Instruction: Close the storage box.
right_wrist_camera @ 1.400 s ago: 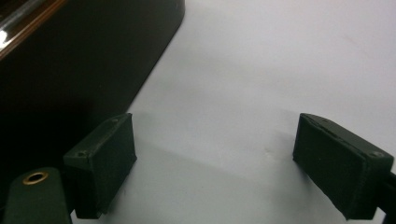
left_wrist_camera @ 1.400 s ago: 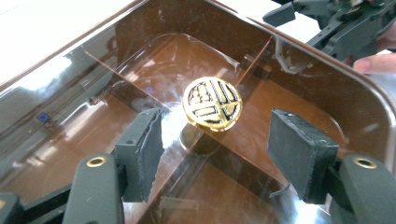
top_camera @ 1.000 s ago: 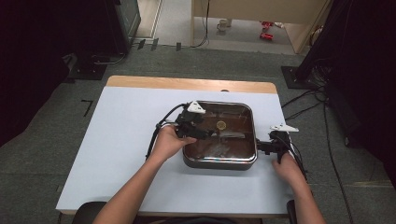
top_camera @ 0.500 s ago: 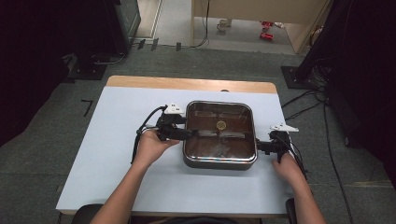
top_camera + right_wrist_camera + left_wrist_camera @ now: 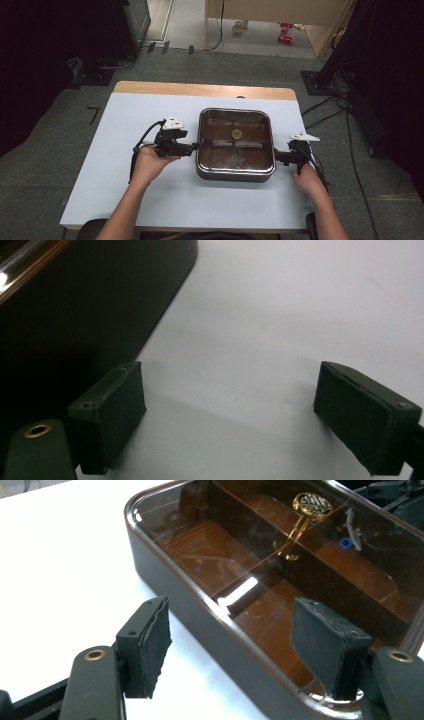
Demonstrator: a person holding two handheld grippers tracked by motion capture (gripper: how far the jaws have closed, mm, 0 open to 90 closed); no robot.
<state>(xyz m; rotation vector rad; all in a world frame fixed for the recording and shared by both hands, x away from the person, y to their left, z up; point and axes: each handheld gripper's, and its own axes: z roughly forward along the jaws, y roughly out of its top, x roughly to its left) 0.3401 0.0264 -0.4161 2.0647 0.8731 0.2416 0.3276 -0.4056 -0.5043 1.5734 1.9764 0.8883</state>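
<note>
On the left I have my left gripper (image 5: pixel 192 148) level on the pale table (image 5: pixel 125 190), its tips just at the left wall of the pan (image 5: pixel 235 172). Its jaws have just been opening and now stand apart; in the left gripper view they straddle the pan's near corner, one pad (image 5: pixel 152 642) outside over the table, the other (image 5: pixel 325 647) over the rim and glass, and neither seems to press on it, though I can't be sure of the far pad at that angle. The pan itself sits right of the table's middle, a dark square pan with rounded corners under a glass lid (image 5: pixel 235 140). Through the glass I see a brownish inside split by a divider, and a small round gold knob (image 5: pixel 237 134) sits near the lid's centre. On the right, my right gripper (image 5: pixel 278 158) lies close against the pan's right wall. In the right gripper view its jaws are spread wide over bare table, with the pan's dark side (image 5: pixel 90 305) just to their left and nothing between the pads.
</note>
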